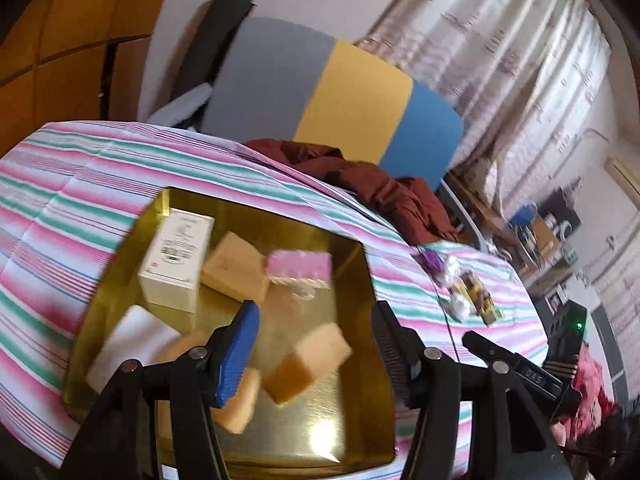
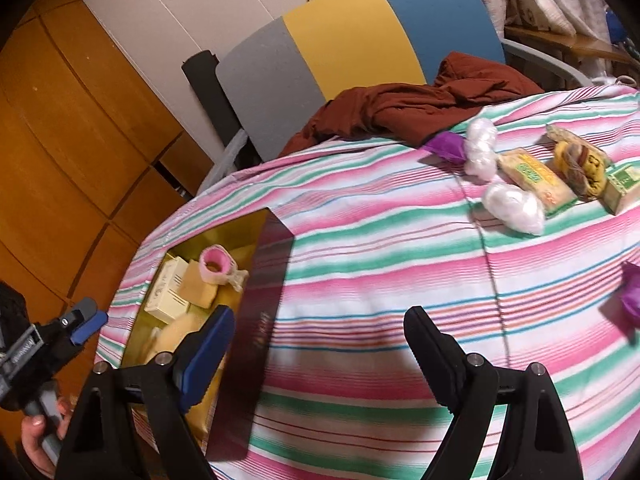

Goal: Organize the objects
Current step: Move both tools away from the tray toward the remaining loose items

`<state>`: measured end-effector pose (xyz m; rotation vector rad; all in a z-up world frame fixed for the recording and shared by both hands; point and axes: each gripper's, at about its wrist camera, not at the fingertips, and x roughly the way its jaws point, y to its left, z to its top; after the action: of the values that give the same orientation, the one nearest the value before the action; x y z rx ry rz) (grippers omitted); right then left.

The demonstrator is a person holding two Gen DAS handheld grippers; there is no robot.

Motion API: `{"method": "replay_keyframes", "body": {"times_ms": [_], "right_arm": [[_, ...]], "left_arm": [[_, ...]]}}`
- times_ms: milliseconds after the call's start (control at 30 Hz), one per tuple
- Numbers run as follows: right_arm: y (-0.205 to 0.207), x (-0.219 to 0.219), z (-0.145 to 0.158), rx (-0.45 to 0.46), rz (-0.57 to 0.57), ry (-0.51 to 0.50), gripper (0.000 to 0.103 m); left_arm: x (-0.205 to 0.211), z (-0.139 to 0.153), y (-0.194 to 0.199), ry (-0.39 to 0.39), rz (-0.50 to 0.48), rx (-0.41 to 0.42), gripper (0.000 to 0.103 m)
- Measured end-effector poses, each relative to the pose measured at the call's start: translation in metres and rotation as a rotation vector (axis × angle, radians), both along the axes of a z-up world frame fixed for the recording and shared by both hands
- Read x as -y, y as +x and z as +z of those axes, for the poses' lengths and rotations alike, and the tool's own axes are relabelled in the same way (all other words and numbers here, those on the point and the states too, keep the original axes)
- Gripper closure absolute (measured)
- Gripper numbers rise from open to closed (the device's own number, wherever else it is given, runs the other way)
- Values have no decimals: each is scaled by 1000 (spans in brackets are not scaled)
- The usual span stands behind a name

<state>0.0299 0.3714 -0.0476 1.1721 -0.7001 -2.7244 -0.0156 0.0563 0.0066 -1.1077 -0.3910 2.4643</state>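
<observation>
A gold box sits on the striped cloth and holds a white carton, tan soap blocks, a pink packet and a peach block that is blurred between the fingers. My left gripper is open above the box, empty. My right gripper is open and empty over the cloth, just right of the box. The left gripper also shows at the left edge of the right wrist view. Loose items lie far right: white wads, soap packets, a purple wrapper.
A dark red garment lies at the table's far edge against a grey, yellow and blue chair back. Wooden cabinets stand to the left. A purple thing sits at the right edge.
</observation>
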Motion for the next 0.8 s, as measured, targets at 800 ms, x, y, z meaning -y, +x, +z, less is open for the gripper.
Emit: {"method": "replay_keyframes", "body": {"times_ms": [800], "right_arm": [[86,-175,-42,110,-591,167,16]], "left_arm": [[-139,-2,37,-41,-311,34,44]]}}
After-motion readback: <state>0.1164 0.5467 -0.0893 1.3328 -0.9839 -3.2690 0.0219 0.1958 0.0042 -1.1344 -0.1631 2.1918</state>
